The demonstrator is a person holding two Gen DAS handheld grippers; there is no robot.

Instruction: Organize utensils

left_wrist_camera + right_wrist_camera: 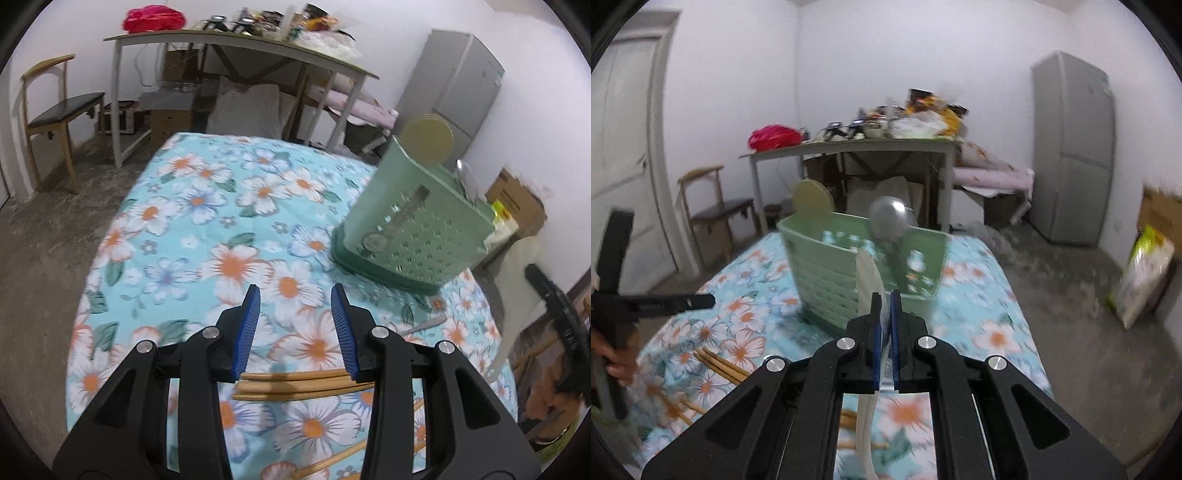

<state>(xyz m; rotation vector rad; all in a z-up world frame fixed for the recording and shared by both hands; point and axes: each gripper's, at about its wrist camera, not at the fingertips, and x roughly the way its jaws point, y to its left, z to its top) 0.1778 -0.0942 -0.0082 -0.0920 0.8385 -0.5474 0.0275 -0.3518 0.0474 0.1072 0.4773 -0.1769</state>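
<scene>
Right gripper (885, 325) is clenched on a white spoon (868, 280), which it grips by the middle, with one end jutting up past the fingertips and the other hanging below the jaws. It's off the table, lined up in front of the green utensil basket (827, 280) but not yet over the rim.

Left gripper (295, 332): jaws apart, nothing between the pads. It hovers over the floral tablecloth (207, 221), with a bundle of wooden chopsticks (295, 386) lying flat on the cloth right below the finger bases.

Progress, judging from what's in the basket:
- Already in: a metal ladle (890, 218) standing upright, plus yellow round discs (812, 197) poking above the back rim. Probably coasters or plates; too blurred to say.
- In transit: the white spoon.
- Left on the table: the chopstick bundle, more loose chopsticks (720, 365) nearer the edge, and a metal handle (424, 326) on the cloth just short of the basket base. Looks like a spoon or fork, only the end shows.

So roughly mid-task. Most of the chopsticks are still to go.
</scene>
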